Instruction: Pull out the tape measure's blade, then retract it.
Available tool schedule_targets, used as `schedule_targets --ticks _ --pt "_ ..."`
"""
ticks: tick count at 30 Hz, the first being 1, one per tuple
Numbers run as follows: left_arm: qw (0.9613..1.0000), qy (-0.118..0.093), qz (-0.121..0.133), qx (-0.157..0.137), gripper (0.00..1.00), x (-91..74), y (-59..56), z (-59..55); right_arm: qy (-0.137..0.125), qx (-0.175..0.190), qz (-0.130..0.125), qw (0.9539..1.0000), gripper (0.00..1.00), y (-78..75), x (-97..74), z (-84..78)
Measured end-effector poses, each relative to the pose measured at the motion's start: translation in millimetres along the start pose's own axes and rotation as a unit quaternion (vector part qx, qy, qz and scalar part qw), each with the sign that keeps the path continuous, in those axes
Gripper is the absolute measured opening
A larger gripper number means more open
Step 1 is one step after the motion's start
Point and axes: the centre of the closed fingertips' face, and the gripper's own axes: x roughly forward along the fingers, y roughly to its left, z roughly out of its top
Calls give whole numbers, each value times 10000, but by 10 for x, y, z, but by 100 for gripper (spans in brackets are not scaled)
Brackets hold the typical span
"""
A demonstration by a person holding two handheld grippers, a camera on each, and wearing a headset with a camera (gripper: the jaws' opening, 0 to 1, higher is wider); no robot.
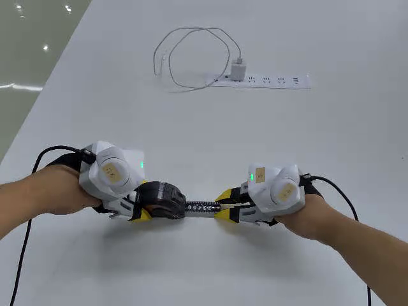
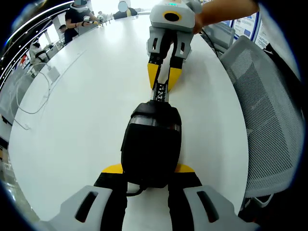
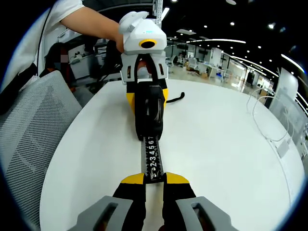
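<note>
One short numbered blade (image 1: 201, 207) sat pinched in the right gripper (image 1: 223, 205). At 9 o'clock, the left gripper (image 1: 146, 203) clamped its black plastic case (image 1: 167, 199).

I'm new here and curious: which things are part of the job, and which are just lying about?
In use: tape measure, blade, left gripper, right gripper.
Lying about: power strip, charger, white cable, mesh chair.
</note>
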Motion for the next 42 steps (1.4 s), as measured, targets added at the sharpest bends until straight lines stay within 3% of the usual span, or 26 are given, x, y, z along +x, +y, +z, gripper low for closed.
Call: schedule_targets --ticks 42 --pt "10000 19 24 -30 28 -9 -7 3 201 -3 -86 9998 8 -37 -238 -210"
